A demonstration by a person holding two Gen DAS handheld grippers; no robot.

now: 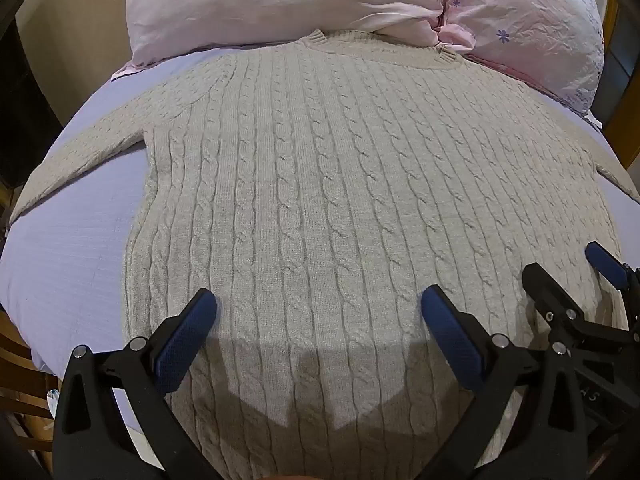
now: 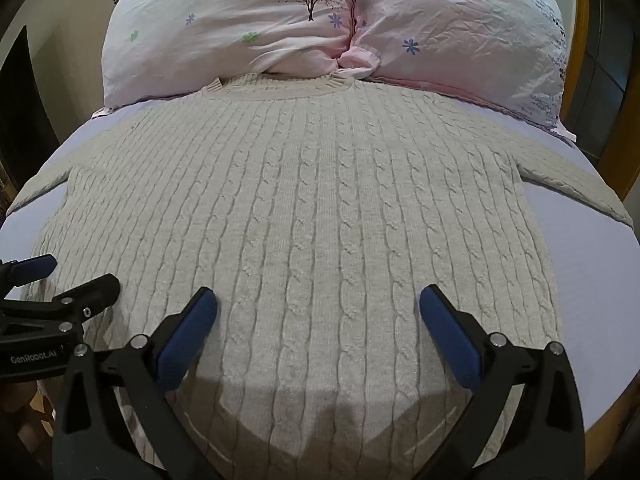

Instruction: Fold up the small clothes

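A beige cable-knit sweater (image 1: 320,168) lies flat and spread out on a lilac bed sheet (image 1: 72,256), collar toward the pillows, sleeves out to both sides. It also fills the right wrist view (image 2: 304,208). My left gripper (image 1: 318,316) is open and empty, hovering over the sweater's lower part. My right gripper (image 2: 318,316) is open and empty, also above the lower part, just right of the left one. The right gripper shows at the right edge of the left wrist view (image 1: 572,276); the left gripper shows at the left edge of the right wrist view (image 2: 72,276).
Two pink flowered pillows (image 1: 280,0) (image 2: 460,40) lie at the head of the bed, touching the sweater's collar. Wooden bed frame (image 2: 616,152) runs along the right side. Bare sheet (image 2: 600,280) shows on both sides of the sweater.
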